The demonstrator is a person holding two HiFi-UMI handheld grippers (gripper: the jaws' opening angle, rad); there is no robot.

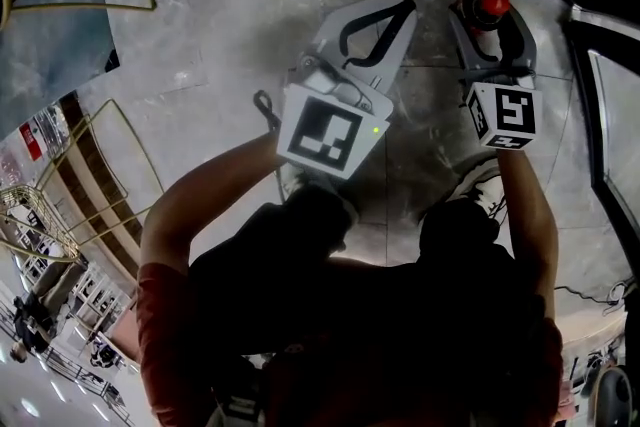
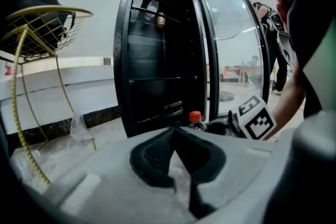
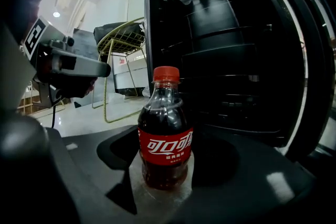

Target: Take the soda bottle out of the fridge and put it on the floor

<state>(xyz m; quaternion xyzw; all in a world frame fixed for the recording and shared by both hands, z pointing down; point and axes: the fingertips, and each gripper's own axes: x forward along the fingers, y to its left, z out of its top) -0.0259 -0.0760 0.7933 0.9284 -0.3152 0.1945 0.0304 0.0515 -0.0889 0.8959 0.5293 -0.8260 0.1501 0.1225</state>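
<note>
A small soda bottle (image 3: 165, 147) with a red cap (image 1: 488, 7) and a red label stands upright between the dark jaws of my right gripper (image 3: 165, 140), which is shut on its body. Its base is at the marble floor (image 1: 230, 45); I cannot tell whether it touches. The black fridge (image 3: 236, 60) stands open right behind it. My left gripper (image 2: 174, 132) hovers to the left over the floor, shut with nothing in it. In the left gripper view the bottle cap (image 2: 195, 117) and right gripper (image 2: 226, 124) show just beyond its tips.
The fridge's glass door (image 2: 231, 34) is swung open at the right. A gold wire chair (image 2: 42, 23) stands at the left, with a clear plastic bag (image 2: 79, 131) on the floor below it. The person's shoes (image 1: 480, 185) are just behind the grippers.
</note>
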